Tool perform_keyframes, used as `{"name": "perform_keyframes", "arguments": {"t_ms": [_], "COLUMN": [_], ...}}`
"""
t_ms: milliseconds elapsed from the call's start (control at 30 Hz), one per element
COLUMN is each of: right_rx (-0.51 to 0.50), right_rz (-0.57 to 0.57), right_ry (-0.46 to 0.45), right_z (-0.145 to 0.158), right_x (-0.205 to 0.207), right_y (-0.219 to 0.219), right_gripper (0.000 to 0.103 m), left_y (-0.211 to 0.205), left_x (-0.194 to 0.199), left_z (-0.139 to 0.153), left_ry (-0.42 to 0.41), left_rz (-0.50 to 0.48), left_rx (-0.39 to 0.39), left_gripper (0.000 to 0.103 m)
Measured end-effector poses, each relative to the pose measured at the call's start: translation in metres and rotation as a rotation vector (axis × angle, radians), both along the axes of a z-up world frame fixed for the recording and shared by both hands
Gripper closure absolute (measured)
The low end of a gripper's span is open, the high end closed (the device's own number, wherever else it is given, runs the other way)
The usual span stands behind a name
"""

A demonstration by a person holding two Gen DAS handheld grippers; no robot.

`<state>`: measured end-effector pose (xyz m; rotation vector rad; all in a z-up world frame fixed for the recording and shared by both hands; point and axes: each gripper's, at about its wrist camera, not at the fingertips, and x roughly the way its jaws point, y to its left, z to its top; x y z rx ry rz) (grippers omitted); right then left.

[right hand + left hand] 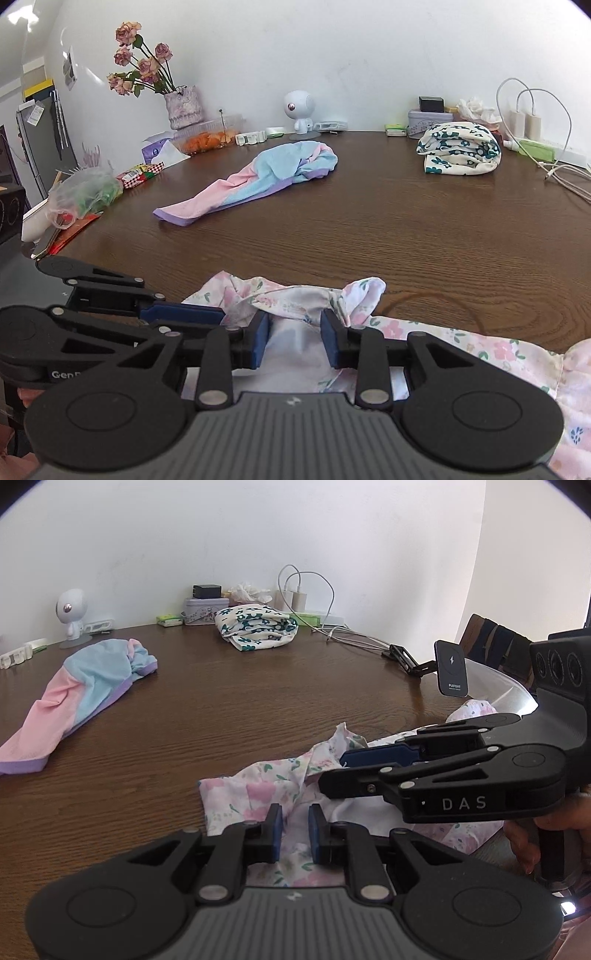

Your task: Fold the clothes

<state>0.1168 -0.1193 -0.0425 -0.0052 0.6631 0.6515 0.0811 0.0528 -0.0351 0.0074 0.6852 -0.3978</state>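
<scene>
Floral garment (258,794): crumpled at near bench (221,709) edge.
Left gripper (295,830): fingers narrowly apart, cloth between; grip cannot tell.
Right gripper (294,341): fingers apart over cloth.
Left view only: phone stand (452,668), far right.
Right view only: flower vase (183,107), far left.

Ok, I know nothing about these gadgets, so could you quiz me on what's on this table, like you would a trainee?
1. True or false: the green-flowered cloth near the wall is already bundled up.
2. The left tongs and right tongs are both at which item? A) pink floral garment B) striped towel C) jeans
3. How many pieces of clothing lie on the table?
Key: 1 true; 2 A; 3 three.
</scene>
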Motion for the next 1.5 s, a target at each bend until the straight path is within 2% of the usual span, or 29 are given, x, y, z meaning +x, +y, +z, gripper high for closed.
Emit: {"name": "perform_keyframes", "arguments": {"t_ms": [67, 167, 267, 300, 400, 500, 567, 700, 833, 1000, 1100, 1167, 1200, 1233, 1267, 1300, 1367, 1500], "right_rx": [0.027, 0.121, 0.177, 0.187, 0.178, 0.221, 0.255, 0.345, 0.446, 0.412, 0.351, 0.326, 0.314, 0.302, 0.291, 0.286, 0.281, 0.330], "right_rz": [0.002, 0.009, -0.033, -0.051, -0.109, -0.088, -0.065, -0.081, -0.104, -0.182, -0.166, -0.169, -0.170, -0.171, -0.171, -0.170, -0.158, -0.024], "right_ry": [-0.001, -0.015, -0.017, -0.005, 0.115, 0.278, 0.324, 0.310, 0.356, 0.380, 0.322, 0.275, 0.251, 0.227, 0.203, 0.176, 0.131, 0.144], "right_z": [0.002, 0.014, 0.030, 0.033, 0.028, 0.010, 0.003, 0.008, 0.003, -0.013, -0.007, 0.001, 0.005, 0.009, 0.014, 0.018, 0.028, 0.050], "right_x": [-0.002, -0.007, 0.002, 0.009, 0.044, 0.069, 0.071, 0.050, 0.037, 0.038, 0.032, 0.026, 0.023, 0.020, 0.016, 0.012, 0.005, 0.012], "right_y": [-0.003, -0.015, -0.030, -0.035, -0.043, -0.042, -0.041, -0.058, -0.078, -0.088, -0.081, -0.082, -0.082, -0.082, -0.083, -0.084, -0.084, -0.062], "right_gripper": [0.070, 0.061, 0.056, 0.056, 0.058, 0.073, 0.099, 0.099, 0.099, 0.100, 0.099, 0.094, 0.091, 0.080, 0.060, 0.053, 0.050, 0.050], "left_y": [0.000, 0.001, 0.001, 0.000, -0.001, -0.001, -0.001, -0.002, -0.004, -0.004, -0.004, -0.002, 0.000, 0.003, 0.005, 0.007, 0.011, 0.020], "left_x": [0.000, -0.001, -0.002, -0.001, -0.001, -0.002, -0.002, -0.001, -0.002, -0.004, -0.005, -0.007, -0.009, -0.011, -0.014, -0.017, -0.020, -0.019], "left_z": [0.000, 0.001, 0.003, 0.003, 0.002, 0.002, 0.001, 0.002, 0.002, 0.002, 0.005, 0.009, 0.012, 0.017, 0.022, 0.026, 0.031, 0.033], "left_ry": [-0.001, -0.002, -0.005, -0.004, -0.005, -0.003, 0.000, 0.006, 0.003, -0.001, -0.001, -0.003, -0.009, -0.025, -0.044, -0.059, -0.082, -0.092], "left_rz": [0.005, 0.009, 0.008, 0.009, 0.017, 0.026, 0.033, 0.052, 0.071, 0.084, 0.084, 0.077, 0.075, 0.074, 0.074, 0.076, 0.081, 0.108], "left_rx": [-0.003, -0.011, -0.008, -0.005, -0.005, -0.011, -0.015, -0.015, -0.013, -0.010, -0.015, -0.031, -0.041, -0.050, -0.057, -0.055, -0.042, -0.030], "left_gripper": [0.089, 0.089, 0.089, 0.089, 0.089, 0.089, 0.089, 0.089, 0.088, 0.088, 0.088, 0.080, 0.071, 0.065, 0.057, 0.056, 0.056, 0.059]}}
